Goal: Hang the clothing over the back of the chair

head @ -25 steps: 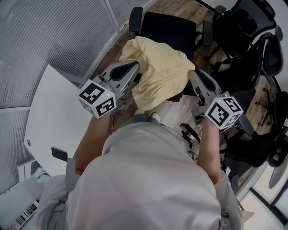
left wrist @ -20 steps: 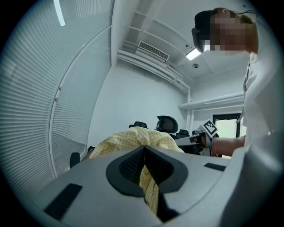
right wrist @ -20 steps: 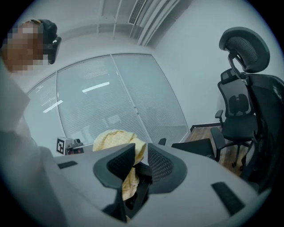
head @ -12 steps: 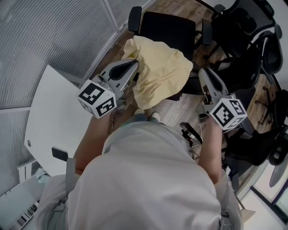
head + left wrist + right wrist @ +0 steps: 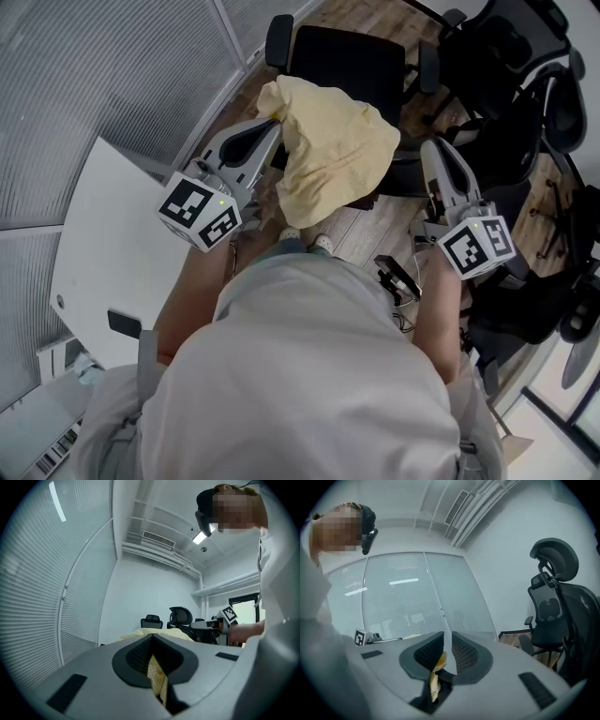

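Beside chair and clothing, table, spare chairs

1. a glass partition with fine horizontal blinds curves along the left of the head view; strip lights reflect in it in the right gripper view.
2. a white table with a rounded edge stands near it, with a small dark object by the table's edge.
3. the floor is wood planks.
4. black office chairs crowd the right side; one has a mesh headrest.
5. the walls are white.
6. the ceiling carries a vent grille, pipes and a lit lamp.
7. a bright window shows far off.
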`<act>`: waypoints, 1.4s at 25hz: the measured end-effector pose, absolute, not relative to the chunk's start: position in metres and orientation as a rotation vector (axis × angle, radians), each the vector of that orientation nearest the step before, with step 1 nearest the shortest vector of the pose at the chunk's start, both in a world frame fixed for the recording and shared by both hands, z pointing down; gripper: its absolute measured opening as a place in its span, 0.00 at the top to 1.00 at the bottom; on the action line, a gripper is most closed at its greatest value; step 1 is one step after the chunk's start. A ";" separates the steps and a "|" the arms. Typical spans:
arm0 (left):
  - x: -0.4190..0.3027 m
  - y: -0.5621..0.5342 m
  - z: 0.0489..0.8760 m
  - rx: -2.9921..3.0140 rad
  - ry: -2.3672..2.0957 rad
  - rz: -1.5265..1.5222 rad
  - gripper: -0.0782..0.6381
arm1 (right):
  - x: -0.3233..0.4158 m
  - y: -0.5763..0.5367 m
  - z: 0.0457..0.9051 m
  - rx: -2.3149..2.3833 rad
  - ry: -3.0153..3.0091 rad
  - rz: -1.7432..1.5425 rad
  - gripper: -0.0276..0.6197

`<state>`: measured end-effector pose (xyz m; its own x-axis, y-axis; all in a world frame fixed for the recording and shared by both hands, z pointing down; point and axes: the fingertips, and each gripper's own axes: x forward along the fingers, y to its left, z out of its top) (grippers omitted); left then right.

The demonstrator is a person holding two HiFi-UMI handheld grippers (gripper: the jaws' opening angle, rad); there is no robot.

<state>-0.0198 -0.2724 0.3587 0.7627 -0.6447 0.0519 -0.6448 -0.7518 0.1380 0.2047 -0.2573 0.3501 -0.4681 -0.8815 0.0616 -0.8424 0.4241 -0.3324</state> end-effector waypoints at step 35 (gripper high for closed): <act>-0.062 -0.265 0.282 2.872 -1.363 -0.208 0.87 | 0.190 -0.233 0.259 -1.519 2.490 0.156 0.93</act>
<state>-0.0625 -0.2654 0.2823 0.6253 -0.7683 -0.1364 -0.7741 -0.6329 0.0162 0.1904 -0.2333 0.2592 -0.4414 -0.8643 -0.2412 -0.8876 0.4600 -0.0241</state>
